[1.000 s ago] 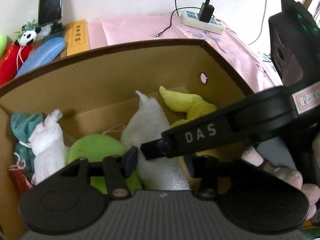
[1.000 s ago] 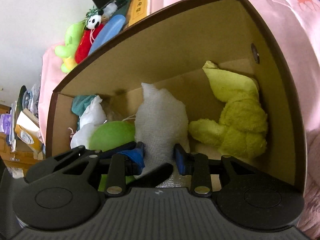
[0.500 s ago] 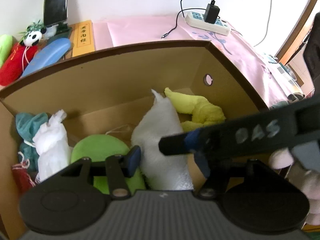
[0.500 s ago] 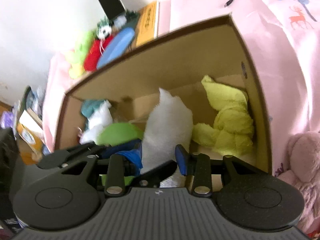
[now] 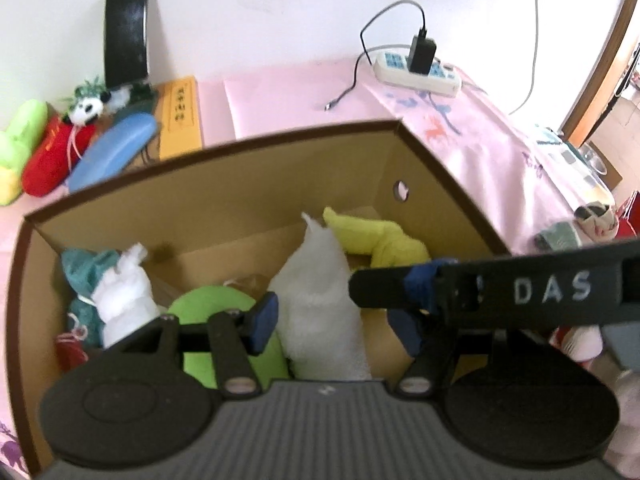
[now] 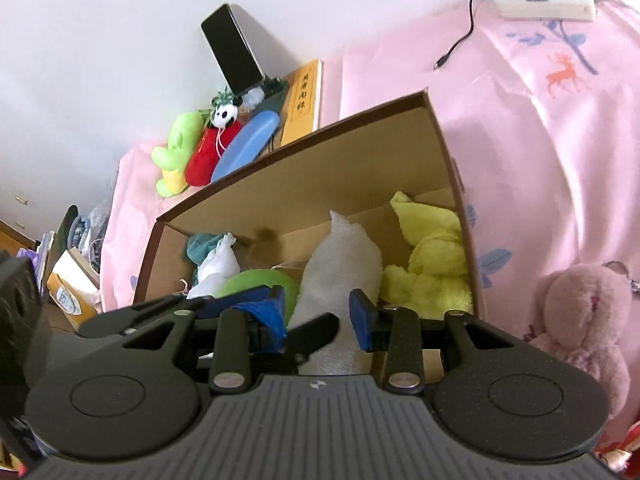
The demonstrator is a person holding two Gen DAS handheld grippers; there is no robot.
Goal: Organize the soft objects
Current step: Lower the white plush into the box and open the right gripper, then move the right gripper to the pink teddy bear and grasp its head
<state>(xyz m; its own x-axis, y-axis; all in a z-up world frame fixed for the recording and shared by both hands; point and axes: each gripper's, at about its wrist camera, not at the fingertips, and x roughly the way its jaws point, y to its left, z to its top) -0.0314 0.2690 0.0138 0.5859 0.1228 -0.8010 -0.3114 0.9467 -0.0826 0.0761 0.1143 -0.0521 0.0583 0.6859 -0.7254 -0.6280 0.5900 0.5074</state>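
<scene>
Left wrist view: right tool (image 5: 384,292) crosses before white towel (image 5: 324,300).

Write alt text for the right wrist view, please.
An open cardboard box on a pink cloth holds a white towel, a yellow towel, a green toy and other soft things. The right gripper hovers open above it; a pink plush lies outside.

Cardboard box (image 5: 224,184) holding white towel (image 5: 324,292), yellow towel (image 5: 384,240), green cushion (image 5: 216,304), left claw (image 5: 336,324) open above

White letters "DAS" stand on the right hand-held gripper (image 5: 416,300).
</scene>
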